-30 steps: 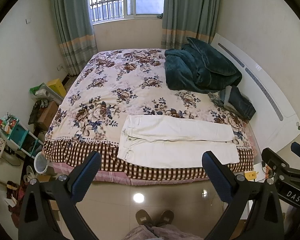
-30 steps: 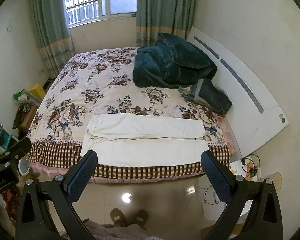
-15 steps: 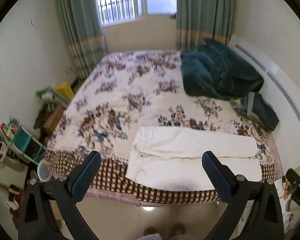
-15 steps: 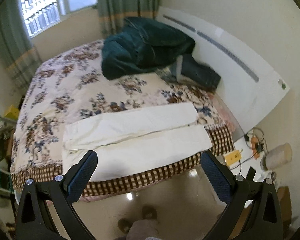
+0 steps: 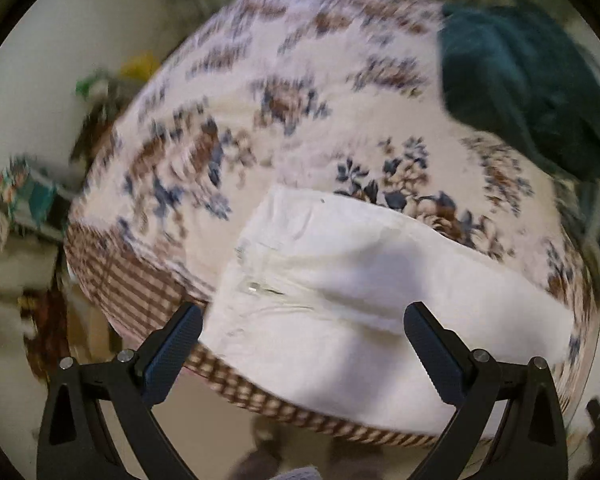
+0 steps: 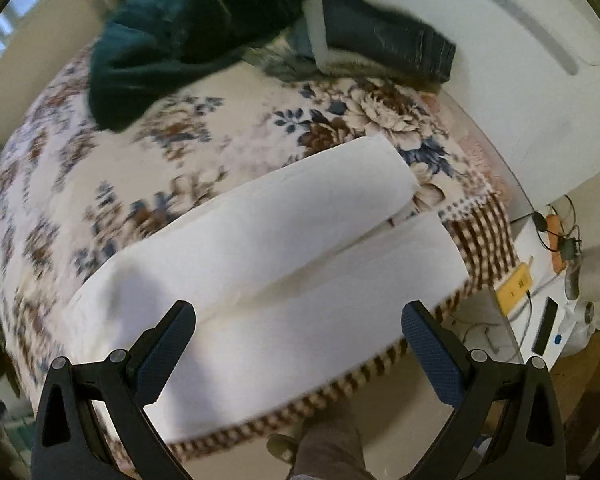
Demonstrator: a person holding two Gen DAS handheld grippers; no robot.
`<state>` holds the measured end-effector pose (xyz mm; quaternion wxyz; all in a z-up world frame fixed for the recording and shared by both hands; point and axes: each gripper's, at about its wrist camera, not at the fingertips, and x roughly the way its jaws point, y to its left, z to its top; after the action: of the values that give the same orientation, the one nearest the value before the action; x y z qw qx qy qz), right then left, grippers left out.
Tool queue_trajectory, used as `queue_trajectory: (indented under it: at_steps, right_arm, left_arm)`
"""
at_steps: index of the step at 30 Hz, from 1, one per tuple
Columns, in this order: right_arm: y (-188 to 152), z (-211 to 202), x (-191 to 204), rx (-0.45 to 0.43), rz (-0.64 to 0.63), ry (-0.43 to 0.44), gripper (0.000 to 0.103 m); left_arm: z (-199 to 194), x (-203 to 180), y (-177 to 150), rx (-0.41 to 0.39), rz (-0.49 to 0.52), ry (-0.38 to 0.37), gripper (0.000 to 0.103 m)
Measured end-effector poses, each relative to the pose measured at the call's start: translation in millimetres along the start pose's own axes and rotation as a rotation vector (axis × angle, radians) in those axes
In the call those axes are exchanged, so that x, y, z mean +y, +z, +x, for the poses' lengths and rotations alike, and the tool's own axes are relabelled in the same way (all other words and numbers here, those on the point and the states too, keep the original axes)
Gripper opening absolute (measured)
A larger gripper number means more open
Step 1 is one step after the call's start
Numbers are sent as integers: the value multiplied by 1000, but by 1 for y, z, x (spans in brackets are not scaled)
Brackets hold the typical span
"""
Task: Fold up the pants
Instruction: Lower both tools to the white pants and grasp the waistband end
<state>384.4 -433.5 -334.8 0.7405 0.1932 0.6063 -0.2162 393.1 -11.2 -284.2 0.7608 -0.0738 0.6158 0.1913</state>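
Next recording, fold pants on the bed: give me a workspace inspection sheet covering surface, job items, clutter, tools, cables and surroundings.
Surface: bed with floral cover, checked border at the near edge.
Job's things: white pants lie flat along the near edge, legs side by side, not yet folded; waist end toward the left tool.
Clutter: dark teal blanket heaped at the far side; dark folded garment beside it.
Grippers: left tool open, above the waist end, holding nothing; right tool open, above the legs, holding nothing.
Cables: wires and a yellow power strip on the floor right of the bed.
Surroundings: white headboard; view blurred at left, shelf items unclear.
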Motion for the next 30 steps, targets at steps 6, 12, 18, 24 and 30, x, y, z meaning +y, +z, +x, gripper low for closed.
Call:
queue_trajectory:
  at_steps: [6, 12, 18, 24, 30]
  right_arm:
    - [104, 130, -10, 92, 111, -56, 103]
    - [162, 252, -24, 181, 214, -130, 103]
    - [182, 327, -41, 267, 299, -202, 103]
    - [178, 366, -52, 365, 380, -193, 90]
    - [165, 356, -57, 352, 456, -52, 10]
  left_arm:
    - [128, -49, 65, 246, -175, -13, 103]
    - [236, -84, 110, 352, -227, 19, 103]
    - [312, -95, 123, 451, -289, 44, 102]
    - [328, -80, 111, 447, -302, 61, 62]
    - [284, -48, 95, 336, -385, -141, 13]
